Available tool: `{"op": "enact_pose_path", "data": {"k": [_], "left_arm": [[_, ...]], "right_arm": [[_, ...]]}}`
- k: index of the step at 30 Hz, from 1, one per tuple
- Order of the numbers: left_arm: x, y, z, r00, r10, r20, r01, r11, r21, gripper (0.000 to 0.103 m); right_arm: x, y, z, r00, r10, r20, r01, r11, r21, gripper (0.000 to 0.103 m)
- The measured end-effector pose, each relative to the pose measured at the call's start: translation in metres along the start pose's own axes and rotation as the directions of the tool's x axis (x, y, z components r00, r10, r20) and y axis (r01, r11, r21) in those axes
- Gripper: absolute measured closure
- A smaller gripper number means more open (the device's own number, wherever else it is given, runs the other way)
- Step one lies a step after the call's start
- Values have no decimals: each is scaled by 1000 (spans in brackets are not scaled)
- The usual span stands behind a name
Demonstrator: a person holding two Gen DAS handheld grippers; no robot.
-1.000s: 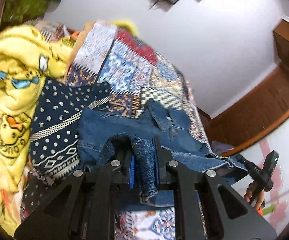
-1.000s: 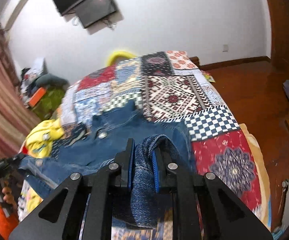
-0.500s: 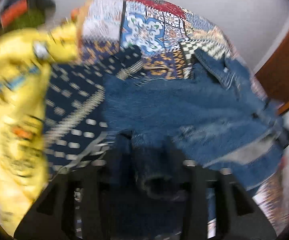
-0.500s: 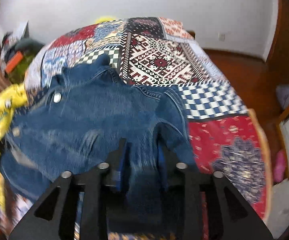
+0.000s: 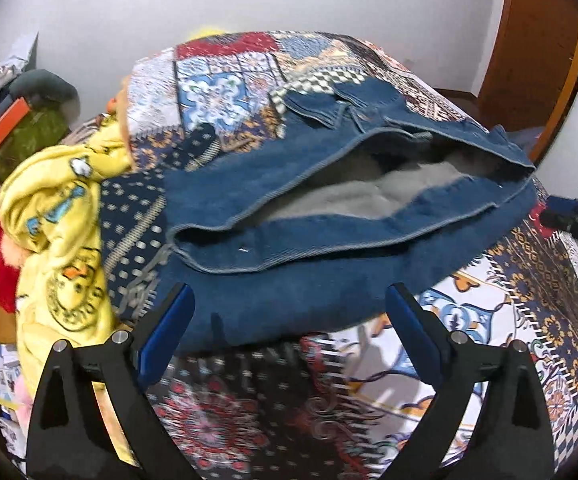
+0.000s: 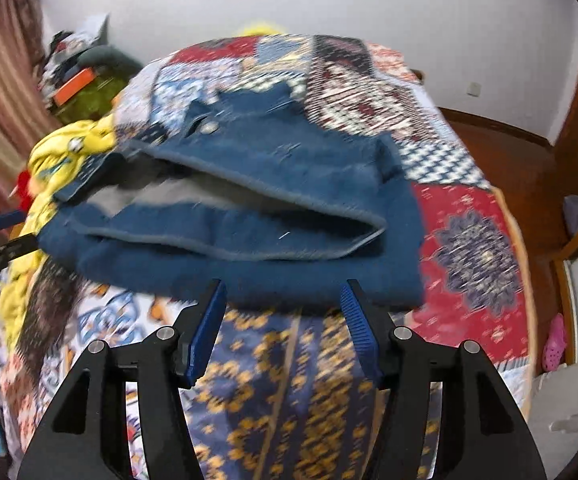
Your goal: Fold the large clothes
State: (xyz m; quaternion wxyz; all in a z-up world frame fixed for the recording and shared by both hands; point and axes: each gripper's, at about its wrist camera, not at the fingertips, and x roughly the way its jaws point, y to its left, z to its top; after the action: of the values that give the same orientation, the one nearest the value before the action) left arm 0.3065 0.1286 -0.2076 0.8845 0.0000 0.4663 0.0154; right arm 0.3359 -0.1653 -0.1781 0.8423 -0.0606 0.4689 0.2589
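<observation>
Blue denim jacket with grey fleece lining (image 5: 329,216): lying folded on the bed's patchwork quilt (image 5: 225,92), beside a yellow cartoon-print garment (image 5: 53,208). Left tongs (image 5: 289,300) and right tongs (image 6: 283,294): jaws opening, released, the jacket's near edge just ahead of them, ungripped.

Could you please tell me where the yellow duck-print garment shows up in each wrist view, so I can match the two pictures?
Left wrist view: the yellow duck-print garment fills the left edge, left of the denim jacket.
Right wrist view: it sits smaller at upper left, beyond the jacket's left end.
Shared landmark: the denim jacket on the patchwork bedspread, central in both.
</observation>
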Motion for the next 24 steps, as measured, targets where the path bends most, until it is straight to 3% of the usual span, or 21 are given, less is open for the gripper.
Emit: {"op": "enact_pose_path", "data": {"k": [7,12,16,19,21,22,24], "left_arm": [[42,-23,6,986,-140,-85,134,988,-76,6],[76,-25,27,993,-94,-70,91,995,-48,6],[99,-8,56,996,-59,-67,56,997,-50,6],[113,8,88,998,-49,-40,47,997,-59,6],[116,18,114,1000,16,-11,-17,998,-57,14],[116,23,124,996,87,5,-86,994,-65,14],[108,40,144,976,212,52,-205,972,-112,14]], "right_arm": [[27,21,5,998,50,-25,-50,999,-10,47],[59,36,16,996,50,-80,-53,998,-30,47],[75,42,41,998,35,-57,-40,996,-81,47],[88,32,69,996,72,-44,-74,996,-46,48],[94,23,91,997,76,-10,-76,997,-12,49],[94,21,101,999,50,21,-50,999,-4,49],[83,19,124,992,-30,124,29,1000,10,49]]}}
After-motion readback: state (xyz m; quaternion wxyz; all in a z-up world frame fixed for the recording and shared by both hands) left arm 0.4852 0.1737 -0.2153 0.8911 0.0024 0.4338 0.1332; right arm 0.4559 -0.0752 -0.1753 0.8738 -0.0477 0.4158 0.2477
